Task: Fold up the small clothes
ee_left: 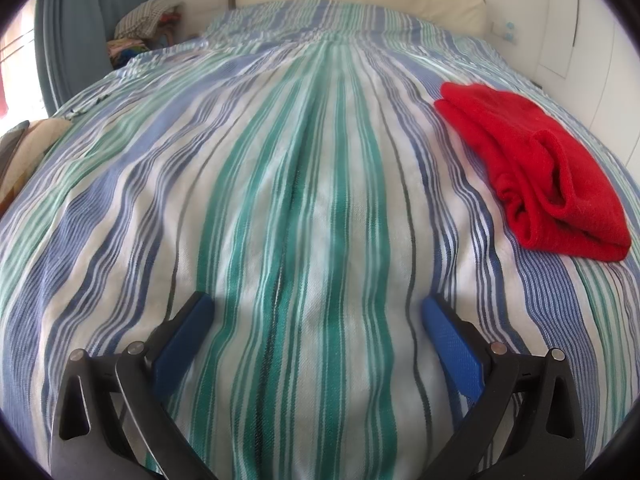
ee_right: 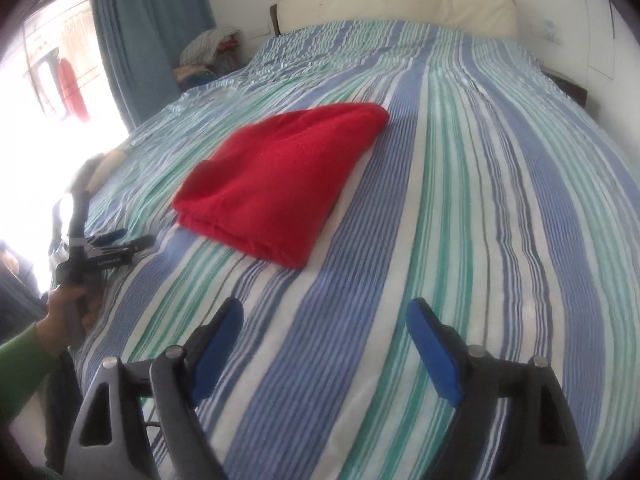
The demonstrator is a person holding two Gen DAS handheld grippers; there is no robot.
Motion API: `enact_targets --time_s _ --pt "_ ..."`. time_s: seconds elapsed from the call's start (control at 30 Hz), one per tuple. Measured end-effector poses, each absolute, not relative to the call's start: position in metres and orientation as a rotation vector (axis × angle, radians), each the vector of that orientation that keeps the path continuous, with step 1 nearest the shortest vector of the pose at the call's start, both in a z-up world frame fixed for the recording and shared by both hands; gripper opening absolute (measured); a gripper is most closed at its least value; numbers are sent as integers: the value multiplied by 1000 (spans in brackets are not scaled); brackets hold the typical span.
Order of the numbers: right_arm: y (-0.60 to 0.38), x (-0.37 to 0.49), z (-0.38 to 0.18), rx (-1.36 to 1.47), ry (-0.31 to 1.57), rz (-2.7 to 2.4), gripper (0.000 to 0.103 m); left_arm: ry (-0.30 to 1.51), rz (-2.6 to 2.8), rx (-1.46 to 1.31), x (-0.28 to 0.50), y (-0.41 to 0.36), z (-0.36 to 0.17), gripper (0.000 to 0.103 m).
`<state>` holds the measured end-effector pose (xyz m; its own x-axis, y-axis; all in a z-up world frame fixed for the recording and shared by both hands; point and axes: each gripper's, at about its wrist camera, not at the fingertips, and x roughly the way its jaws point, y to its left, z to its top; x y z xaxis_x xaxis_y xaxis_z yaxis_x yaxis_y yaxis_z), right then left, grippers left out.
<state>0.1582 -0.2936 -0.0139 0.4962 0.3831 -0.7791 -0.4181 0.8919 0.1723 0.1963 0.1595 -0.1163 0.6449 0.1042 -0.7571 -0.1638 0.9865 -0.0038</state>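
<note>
Both your tongs stand open and empty: the folded red garment [ee_right: 276, 184] lies on the striped bedspread [ee_right: 480, 200] ahead-left of your right gripper [ee_right: 324, 320], long axis running away up-right, and right of your left gripper [ee_left: 318, 312], the right looking nearer.

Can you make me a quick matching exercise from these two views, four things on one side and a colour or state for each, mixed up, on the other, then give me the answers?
Things:
1. garment
2. curtain
3. right gripper
4. bedspread

Colours or states:
A. striped blue, green and white
B. red, folded, lying on the bed
C. jaws apart, nothing between them
D. plain blue, hanging beside the window

Pairs: 1-B, 2-D, 3-C, 4-A
</note>
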Motion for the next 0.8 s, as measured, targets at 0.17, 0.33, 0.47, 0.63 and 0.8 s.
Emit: enact_targets --time_s 0.17,0.33,0.47,0.63,0.8 --pt "-314 145 -24 5 924 443 83 858 157 -68 196 159 -117 103" --pt "-322 143 -43 68 909 401 83 859 163 -64 196 158 -118 103" --pt "-324 141 -61 104 902 382 84 859 162 -65 196 158 -118 103" --pt "-320 136 -65 82 874 388 91 859 162 -65 196 158 -117 103" --pt "-319 134 -70 80 870 395 94 859 162 -65 196 158 -117 103"
